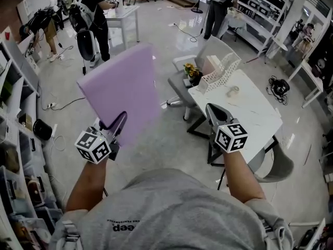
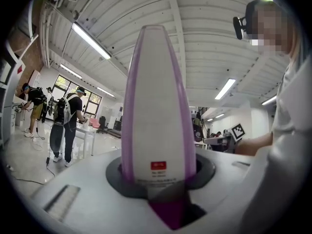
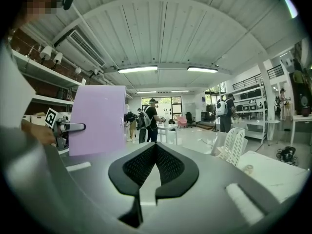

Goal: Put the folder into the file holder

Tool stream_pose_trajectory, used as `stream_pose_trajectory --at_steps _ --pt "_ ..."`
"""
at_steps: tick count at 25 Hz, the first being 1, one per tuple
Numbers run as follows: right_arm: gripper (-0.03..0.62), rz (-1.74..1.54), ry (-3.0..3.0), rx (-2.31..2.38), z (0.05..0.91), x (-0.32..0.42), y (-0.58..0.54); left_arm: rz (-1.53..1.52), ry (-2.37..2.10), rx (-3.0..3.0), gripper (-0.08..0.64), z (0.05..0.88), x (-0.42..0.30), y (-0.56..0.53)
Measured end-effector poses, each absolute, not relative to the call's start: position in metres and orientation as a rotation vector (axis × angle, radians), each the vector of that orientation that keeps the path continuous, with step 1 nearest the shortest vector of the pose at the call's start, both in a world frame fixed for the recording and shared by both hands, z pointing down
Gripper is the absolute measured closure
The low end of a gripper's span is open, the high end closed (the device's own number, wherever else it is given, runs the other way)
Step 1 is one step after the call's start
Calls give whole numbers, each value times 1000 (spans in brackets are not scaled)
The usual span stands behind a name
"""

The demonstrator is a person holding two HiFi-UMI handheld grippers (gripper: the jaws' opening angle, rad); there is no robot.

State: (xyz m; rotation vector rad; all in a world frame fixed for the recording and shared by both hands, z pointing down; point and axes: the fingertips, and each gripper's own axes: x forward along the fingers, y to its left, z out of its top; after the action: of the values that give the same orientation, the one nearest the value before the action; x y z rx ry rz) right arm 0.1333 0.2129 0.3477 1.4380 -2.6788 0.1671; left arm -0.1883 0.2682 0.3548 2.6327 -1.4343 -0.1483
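A white worktop (image 1: 257, 116) stands at the right. The purple folder (image 1: 125, 85) hangs in the air left of it, its lower edge clamped in the left gripper (image 1: 118, 123). The white file holder (image 1: 222, 69) sits on the worktop's far corner. The right gripper (image 1: 213, 111) has its jaws together, empty.

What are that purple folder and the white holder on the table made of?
Folder: probably thin plastic with a matte lilac finish. It stands flat and stiff though held by one edge, and its covers look slightly translucent edge-on. File holder: white, pierced with a lattice of holes. It could be moulded plastic or painted metal; I cannot tell which.
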Motion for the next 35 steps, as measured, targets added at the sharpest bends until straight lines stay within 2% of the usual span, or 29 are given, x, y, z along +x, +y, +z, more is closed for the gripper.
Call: stream_pose_trajectory --at_steps 10,17,25,35 --pt "595 177 -2735 1379 348 159 197 -161 -1509 2586 360 354 -160 268" --pt "595 203 -2739 1362 359 132 157 -150 -1517 2580 360 361 -186 231" --pt "595 197 -2687 1476 370 65 54 -164 -1380 2672 360 374 -251 101" --pt "595 195 -2612 1668 350 -13 -81 -125 -1169 2782 360 346 -326 -73"
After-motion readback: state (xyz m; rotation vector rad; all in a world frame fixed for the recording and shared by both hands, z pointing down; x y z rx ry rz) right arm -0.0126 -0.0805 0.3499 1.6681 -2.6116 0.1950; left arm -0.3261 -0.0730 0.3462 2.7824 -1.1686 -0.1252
